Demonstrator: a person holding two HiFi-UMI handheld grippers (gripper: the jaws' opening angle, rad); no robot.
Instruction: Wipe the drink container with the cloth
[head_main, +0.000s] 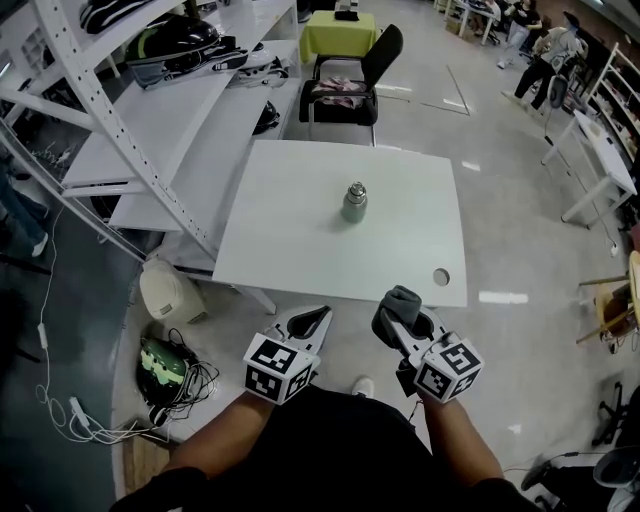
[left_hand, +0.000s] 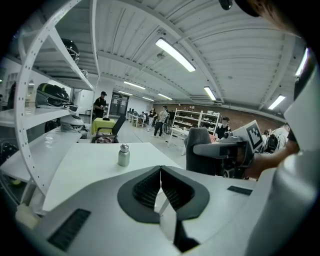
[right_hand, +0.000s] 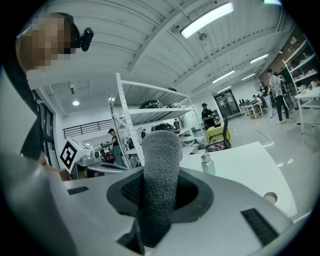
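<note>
A small metal drink container (head_main: 354, 201) with a silver cap stands upright near the middle of the white table (head_main: 300, 240); it also shows as the container (left_hand: 123, 154) and the container (right_hand: 207, 163). My right gripper (head_main: 402, 308) is shut on a grey cloth (head_main: 399, 303), which sticks up as a thick roll, the cloth (right_hand: 159, 175), between the jaws. My left gripper (head_main: 312, 322) is shut with nothing in it, its jaws meeting at the tips (left_hand: 160, 172). Both grippers hang in front of the table's near edge, well short of the container.
A round hole (head_main: 441, 277) is in the table's near right corner. A black chair (head_main: 345, 85) stands behind the table. White shelving (head_main: 130, 120) runs along the left. A bag (head_main: 168, 292), a helmet (head_main: 162, 362) and cables lie on the floor at the left.
</note>
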